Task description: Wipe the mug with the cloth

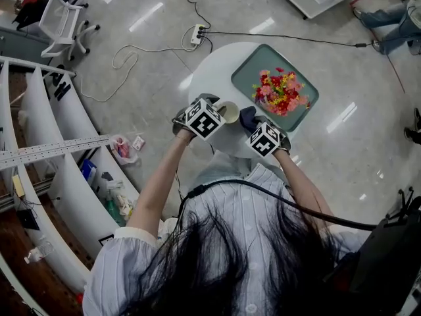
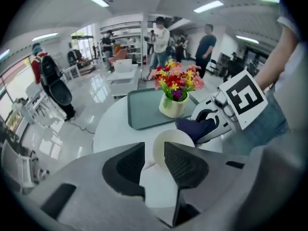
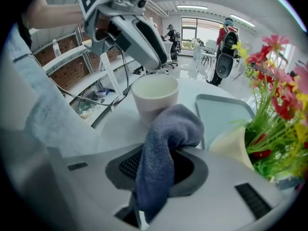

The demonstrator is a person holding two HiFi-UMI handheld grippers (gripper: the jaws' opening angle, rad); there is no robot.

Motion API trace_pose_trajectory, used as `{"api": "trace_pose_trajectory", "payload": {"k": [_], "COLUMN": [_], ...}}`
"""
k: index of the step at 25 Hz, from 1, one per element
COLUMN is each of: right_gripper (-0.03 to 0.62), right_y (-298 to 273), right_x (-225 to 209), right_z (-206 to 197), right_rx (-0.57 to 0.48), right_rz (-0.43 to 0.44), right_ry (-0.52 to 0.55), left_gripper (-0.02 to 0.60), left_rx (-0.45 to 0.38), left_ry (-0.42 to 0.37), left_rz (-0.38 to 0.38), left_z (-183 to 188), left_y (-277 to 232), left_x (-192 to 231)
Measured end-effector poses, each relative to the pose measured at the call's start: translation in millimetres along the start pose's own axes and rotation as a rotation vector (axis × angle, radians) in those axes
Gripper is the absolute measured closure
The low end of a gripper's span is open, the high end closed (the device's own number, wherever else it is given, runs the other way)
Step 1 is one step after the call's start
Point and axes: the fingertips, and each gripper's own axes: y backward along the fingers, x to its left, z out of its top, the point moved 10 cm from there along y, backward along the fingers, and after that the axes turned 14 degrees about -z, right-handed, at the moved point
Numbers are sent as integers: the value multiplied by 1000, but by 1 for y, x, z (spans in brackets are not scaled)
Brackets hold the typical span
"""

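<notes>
**Bench** (image 1: 209, 68): round, white, upper centre of the head view. It carries everything listed below.

**Tray** (image 1: 252, 75): grey-green with rounded corners, on the right part of the bench top. It holds one item, the vase. The rest of the tray is bare.

**Vase** (image 2: 173, 106): cream, upright on the tray, filled with red, pink and yellow flowers (image 1: 281, 92). It sits at the right edge of your right tool's view, beside the work and not in its path.

**Left tool** (image 2: 154, 160): centre of the head view, left of the mug. It is clenched on the mug, seemingly by the handle on its near side. The grip itself is partly hidden behind the jaw tips.

**Right tool** (image 3: 156, 167): just right of centre in the head view. It is clenched on the cloth, which is bunched between both jaws and spills forward over them.

**Mug** (image 3: 154, 96): white, at the near edge of the bench, between your two tools. It stands upright with its long axis vertical and its mouth up. No contents are visible.

**Cloth** (image 3: 162, 146): dark blue-grey terry. Its free fold hangs straight ahead of your right tool.

- **Key relation:** the mug stands directly beyond the fold, in the upper centre of the right tool's view. The fold overlaps the mug's lower wall, but you cannot tell from here whether it touches or stops just short.
- **Judgement:** your right hand is the nearer one for wiping, and your left serves as the brace. The stroke likely needs only a short push forward, then a sweep round the wall.
</notes>
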Motion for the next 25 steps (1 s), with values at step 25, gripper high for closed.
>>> {"api": "trace_pose_trajectory", "payload": {"k": [25], "right_gripper": [485], "right_y": [2], "right_x": [4], "right_z": [3], "right_rx": [11], "right_rz": [-12], "right_ry": [-65], "left_gripper": [526], "left_rx": [411], "left_ry": [-587], "left_rz": [-256], "left_z": [34], "left_y": [-60], "left_x": [13]}}
